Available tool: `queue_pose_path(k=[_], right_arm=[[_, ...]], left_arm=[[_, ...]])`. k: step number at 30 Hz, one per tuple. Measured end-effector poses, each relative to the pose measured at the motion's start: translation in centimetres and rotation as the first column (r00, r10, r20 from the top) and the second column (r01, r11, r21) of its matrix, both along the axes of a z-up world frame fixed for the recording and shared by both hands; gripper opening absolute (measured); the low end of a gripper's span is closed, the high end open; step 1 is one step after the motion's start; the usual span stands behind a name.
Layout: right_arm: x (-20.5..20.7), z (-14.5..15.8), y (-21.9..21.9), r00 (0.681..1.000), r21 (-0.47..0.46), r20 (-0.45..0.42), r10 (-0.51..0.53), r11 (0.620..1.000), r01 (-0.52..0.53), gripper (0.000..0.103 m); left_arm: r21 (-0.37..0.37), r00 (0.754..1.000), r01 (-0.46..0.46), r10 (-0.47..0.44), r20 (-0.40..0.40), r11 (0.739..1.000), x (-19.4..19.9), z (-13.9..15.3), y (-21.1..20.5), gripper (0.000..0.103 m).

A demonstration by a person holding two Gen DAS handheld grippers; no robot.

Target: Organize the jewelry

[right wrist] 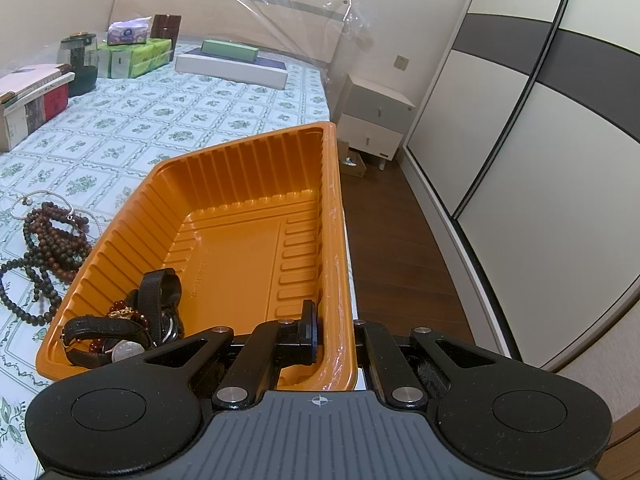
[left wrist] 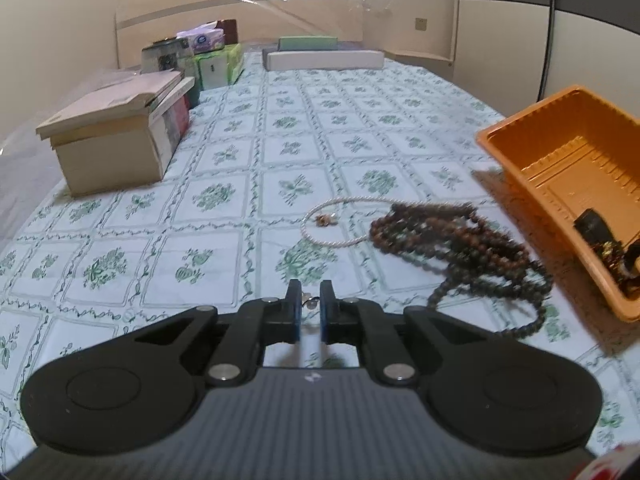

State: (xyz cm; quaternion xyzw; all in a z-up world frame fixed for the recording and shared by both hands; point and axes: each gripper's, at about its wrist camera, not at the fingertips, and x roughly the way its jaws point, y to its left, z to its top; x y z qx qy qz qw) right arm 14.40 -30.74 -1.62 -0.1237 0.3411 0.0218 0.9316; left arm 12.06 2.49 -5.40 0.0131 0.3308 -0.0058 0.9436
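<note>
My left gripper hovers low over the patterned bedsheet, its blue pads nearly together on a small metallic jewelry piece. Beyond it lie a white pearl strand and a tangle of brown bead necklaces. The orange tray hangs tilted at the right. In the right wrist view my right gripper is shut on the near rim of that tray, with one finger inside and the other hidden outside. Watches and a red bead bracelet lie in the tray's near left corner. The brown beads sit left of it.
Stacked cardboard boxes and tissue packs line the bed's left side. A flat white box lies by the headboard. The bed's right edge drops to a wooden floor with a nightstand and wardrobe.
</note>
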Motion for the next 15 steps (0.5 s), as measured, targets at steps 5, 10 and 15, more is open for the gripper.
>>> queue_pose_path(k=[5,10,15], right_arm=[[0.0,0.0,0.1,1.000,0.000,0.000,0.000,1.000,0.000,0.004],[0.0,0.0,0.1,1.000,0.001,-0.001,-0.001,1.000,0.001,0.004],[0.0,0.0,0.1,1.000,0.000,-0.001,0.000,1.000,0.000,0.004]], left_arm=[[-0.022,0.999,0.037,-0.037,0.016,0.999,-0.1,1.3,-1.2,0.007],[-0.038,0.997,0.078,-0.077,0.026,0.996,-0.1,2.1,-2.4,0.007],[-0.050,0.994,0.107,-0.106,0.030,0.993,-0.1,2.5,-3.4,0.007]])
